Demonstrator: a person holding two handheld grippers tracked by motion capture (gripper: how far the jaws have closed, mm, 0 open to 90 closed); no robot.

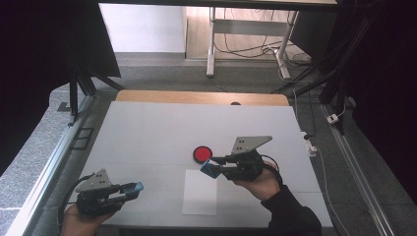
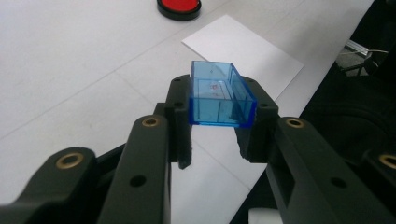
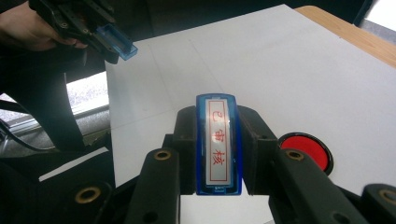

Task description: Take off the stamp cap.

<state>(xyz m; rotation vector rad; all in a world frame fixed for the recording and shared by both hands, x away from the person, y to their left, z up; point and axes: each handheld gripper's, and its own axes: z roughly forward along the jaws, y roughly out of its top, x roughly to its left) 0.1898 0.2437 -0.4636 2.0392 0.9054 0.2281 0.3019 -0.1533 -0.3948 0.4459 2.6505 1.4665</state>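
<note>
My left gripper (image 1: 125, 191) is low at the table's front left, shut on a clear blue open box-shaped cap (image 2: 222, 88), which sticks out past the fingertips (image 1: 134, 187). My right gripper (image 1: 216, 167) hovers right of centre, shut on a blue stamp (image 3: 218, 142) whose white face with red characters is turned towards its camera. The stamp's end (image 1: 210, 167) is just right of a round red ink pad (image 1: 201, 154) lying on the white table top. In the right gripper view the left gripper (image 3: 100, 35) and its cap (image 3: 116, 42) show at the upper left.
A white sheet of paper (image 1: 200, 191) lies near the front edge between the two hands. The white table top (image 1: 157, 132) has a wooden strip (image 1: 196, 97) along its far edge. Black stands and cables are on the floor around it.
</note>
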